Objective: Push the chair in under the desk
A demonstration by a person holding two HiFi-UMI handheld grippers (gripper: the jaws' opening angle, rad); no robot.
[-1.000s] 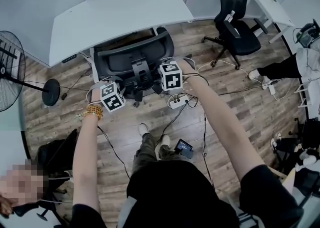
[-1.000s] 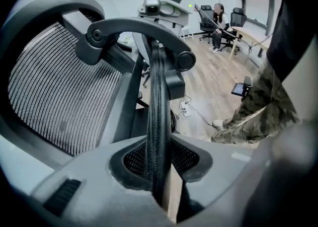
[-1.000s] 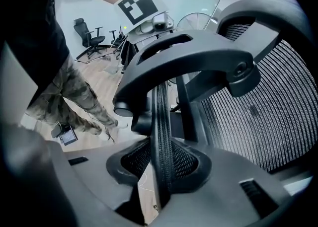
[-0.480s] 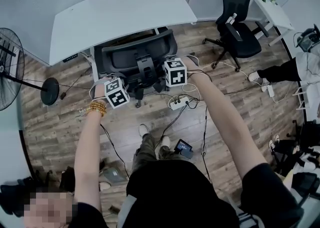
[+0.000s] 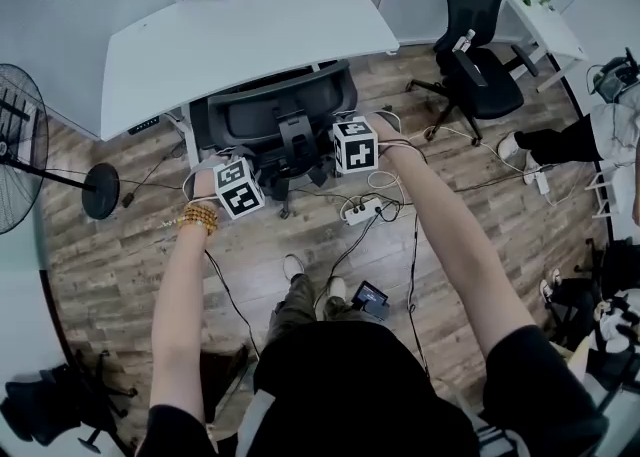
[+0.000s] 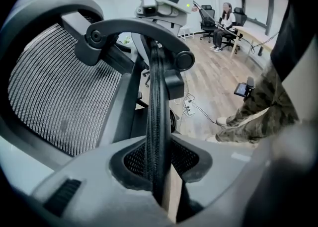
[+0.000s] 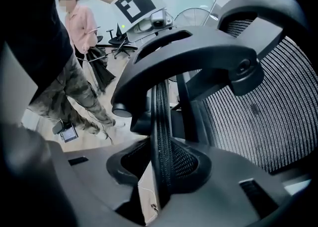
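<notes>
Sitting at the near edge of the desk [image 5: 240,30], the chair [image 5: 268,113] shows only its backrest, so its seat is apparently beneath the top. The left gripper [image 6: 159,166] and right gripper [image 7: 161,169] each clamp a thin mesh edge of the back, jaws narrowed onto it. The push looks under way; next it calls for even, level pressure forward from both hands. Seat, base and remaining clearance are hidden.

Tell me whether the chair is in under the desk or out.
Largely in: the chair has its seat hidden under the desk, backrest at the edge.
</notes>
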